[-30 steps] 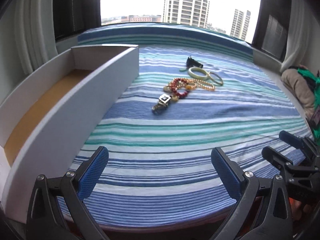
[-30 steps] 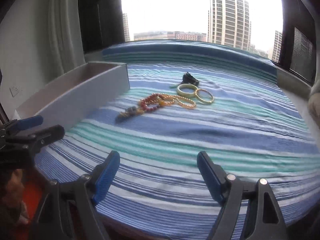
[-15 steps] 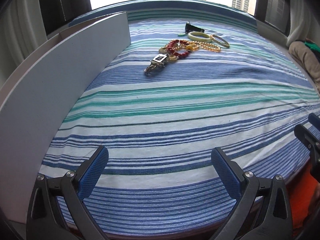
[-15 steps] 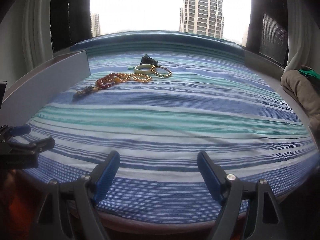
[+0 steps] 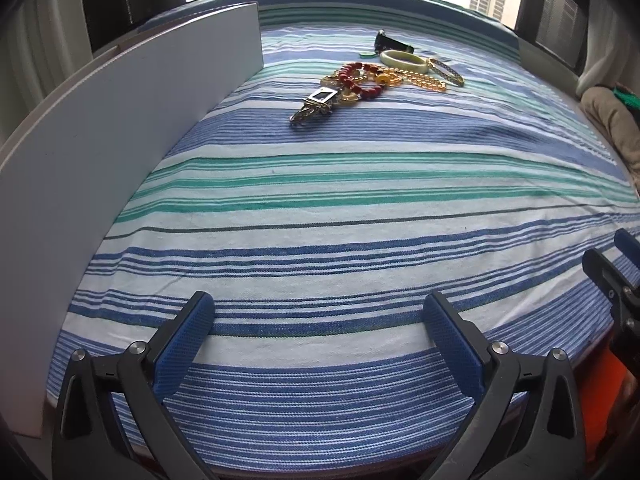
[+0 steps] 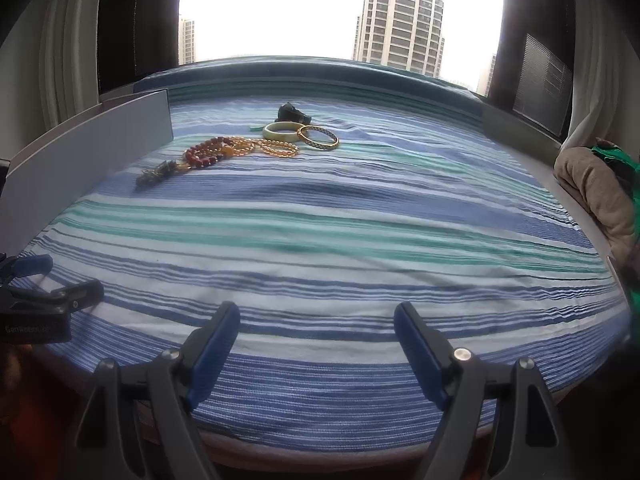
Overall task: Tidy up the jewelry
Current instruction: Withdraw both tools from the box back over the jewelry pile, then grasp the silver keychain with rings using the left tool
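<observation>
Bedcover: striped sheet (image 5: 360,208), blue, teal and white, lightly rumpled
Window: tall tower blocks (image 6: 400,28) outside, pale sky
Curtains: white drapes (image 6: 592,60) either side
Right edge: beige bundle (image 6: 596,188), green cloth beside it

A blue, teal and white striped cloth (image 5: 340,208) carries red beads (image 5: 360,80), a gold chain (image 5: 424,80) and a pale green bangle (image 5: 402,60).

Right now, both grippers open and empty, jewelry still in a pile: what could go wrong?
1. The red bead string and gold chain overlap; lifting one may drag the other.
2. The pale bangle touches the gold bangle; a pinch could knock either aside.
3. The striped sheet is rumpled, so fingers may snag cloth.
</observation>
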`<state>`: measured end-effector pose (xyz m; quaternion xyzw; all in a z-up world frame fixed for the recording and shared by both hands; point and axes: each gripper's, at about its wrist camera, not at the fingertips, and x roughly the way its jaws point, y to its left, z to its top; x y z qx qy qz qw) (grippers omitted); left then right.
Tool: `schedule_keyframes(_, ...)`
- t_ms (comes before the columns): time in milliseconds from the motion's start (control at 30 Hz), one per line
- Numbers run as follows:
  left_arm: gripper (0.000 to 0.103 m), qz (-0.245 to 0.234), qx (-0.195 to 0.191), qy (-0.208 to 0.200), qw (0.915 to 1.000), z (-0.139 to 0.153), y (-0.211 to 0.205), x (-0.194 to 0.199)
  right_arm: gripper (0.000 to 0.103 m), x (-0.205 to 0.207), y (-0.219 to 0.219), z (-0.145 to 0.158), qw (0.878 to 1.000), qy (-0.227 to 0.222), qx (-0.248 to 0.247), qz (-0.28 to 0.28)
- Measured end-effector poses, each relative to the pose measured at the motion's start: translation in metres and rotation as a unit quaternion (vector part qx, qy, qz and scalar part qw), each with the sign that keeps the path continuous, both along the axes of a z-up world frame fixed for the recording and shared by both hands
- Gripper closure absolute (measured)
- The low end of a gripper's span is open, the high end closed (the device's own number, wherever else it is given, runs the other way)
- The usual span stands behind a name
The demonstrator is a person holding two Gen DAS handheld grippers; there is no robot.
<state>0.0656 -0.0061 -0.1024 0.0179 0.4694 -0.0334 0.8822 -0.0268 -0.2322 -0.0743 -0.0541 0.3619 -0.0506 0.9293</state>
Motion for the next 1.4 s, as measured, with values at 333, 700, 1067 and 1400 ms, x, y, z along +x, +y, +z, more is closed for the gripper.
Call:
schedule_keyframes(333, 0.000, -0.015, -0.004, 0.021, 0.9997, 0.001, 0.002, 0.004, 0.022, 0.000, 0.004, 0.003, 1.000, -0.003, 0.006, 0.010)
schedule_keyframes(700, 0.001, -0.031, -0.023, -0.017, 0.9991, 0.031, -0.003, -0.004, 0.022, -0.002, 0.005, 0.026, 0.999, -0.031, 0.008, 0.015)
schedule_keyframes(1067, 0.001, -0.027, -0.058, 0.010, 0.9979, 0.043, 0.013, 0.014, 0.022, -0.001, 0.004, 0.023, 0.999, -0.026, 0.016, 0.022)
schedule_keyframes(1400, 0.001, -0.041, -0.105, 0.028, 0.9933, 0.081, 0.023, 0.077, 0.022, -0.001, -0.009, 0.020, 0.999, -0.022, 0.039, 0.014)
